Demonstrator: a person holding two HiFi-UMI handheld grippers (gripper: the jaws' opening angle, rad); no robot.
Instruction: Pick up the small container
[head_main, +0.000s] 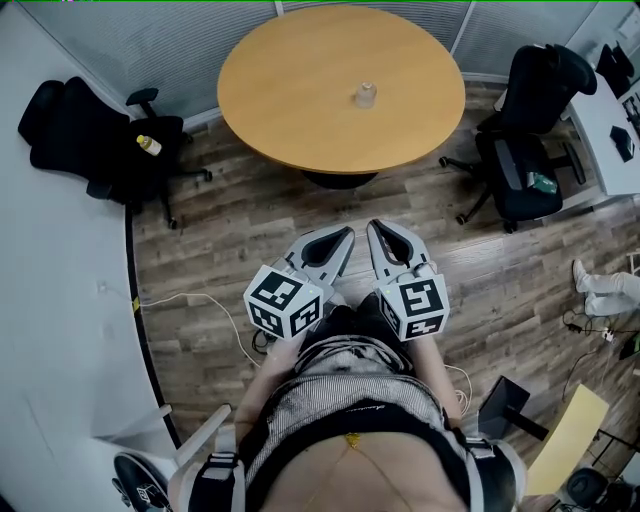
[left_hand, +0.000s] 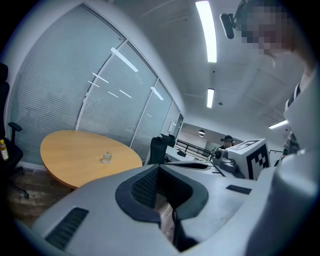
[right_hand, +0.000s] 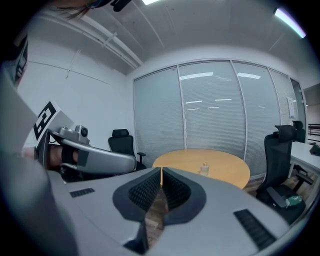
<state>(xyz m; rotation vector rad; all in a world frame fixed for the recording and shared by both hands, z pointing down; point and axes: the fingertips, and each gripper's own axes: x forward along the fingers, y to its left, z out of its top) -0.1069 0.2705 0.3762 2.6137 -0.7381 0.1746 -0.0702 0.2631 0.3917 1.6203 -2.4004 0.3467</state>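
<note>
Head view: the small clear container (head_main: 366, 94) stands on the round table (head_main: 290, 120), well beyond the left gripper (head_main: 341, 237) and right gripper (head_main: 379, 232).

Left gripper view: fingers (left_hand: 145, 189) together and empty, container ahead-left of them.

Right gripper view: fingers together and empty, container ahead-right. It is probably light and slick, so grasp mid-body.

Open floor (head_main: 250, 215) lies between me and the table (head_main: 290, 100), with nothing standing on that straight path. The tabletop is bare all round the container (head_main: 366, 94), so I can reach it from any side. The left chair (head_main: 110, 140) and the right chair (head_main: 530, 150) stand off to the sides.
</note>
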